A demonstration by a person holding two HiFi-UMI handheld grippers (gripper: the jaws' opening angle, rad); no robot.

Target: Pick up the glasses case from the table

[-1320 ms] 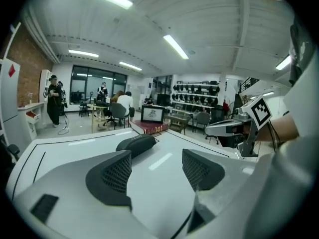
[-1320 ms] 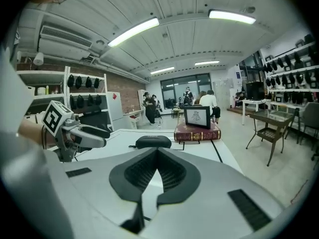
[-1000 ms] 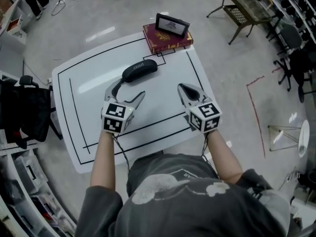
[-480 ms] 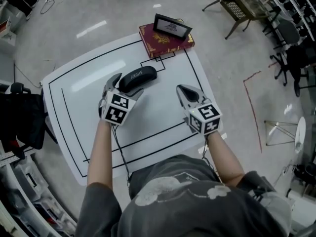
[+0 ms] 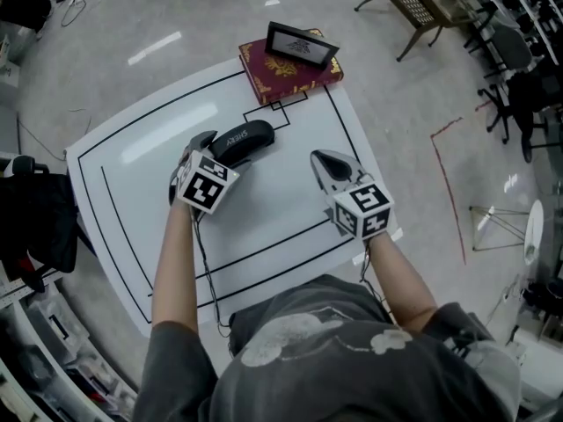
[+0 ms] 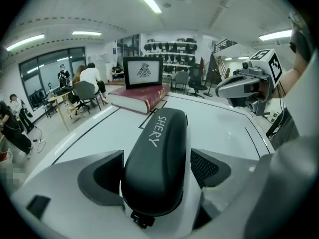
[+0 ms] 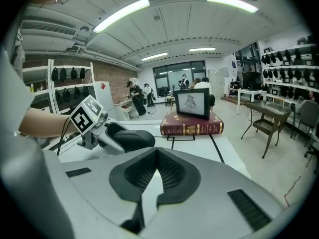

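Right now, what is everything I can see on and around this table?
table: one, white with black lines, middle of the floor.
glasses case: one, black, on the table, left of middle.
book: one, dark red, table's far edge.
framed picture: one, black frame, standing on the book.
metal side table: one, brown, on the floor beyond.
left gripper: one, grey, jaws apart, just been opening, either side of the glasses case.
right gripper: one, grey, jaws together, empty, over the table's right part.

Overhead head view, gripper views share table (image 5: 273,202)
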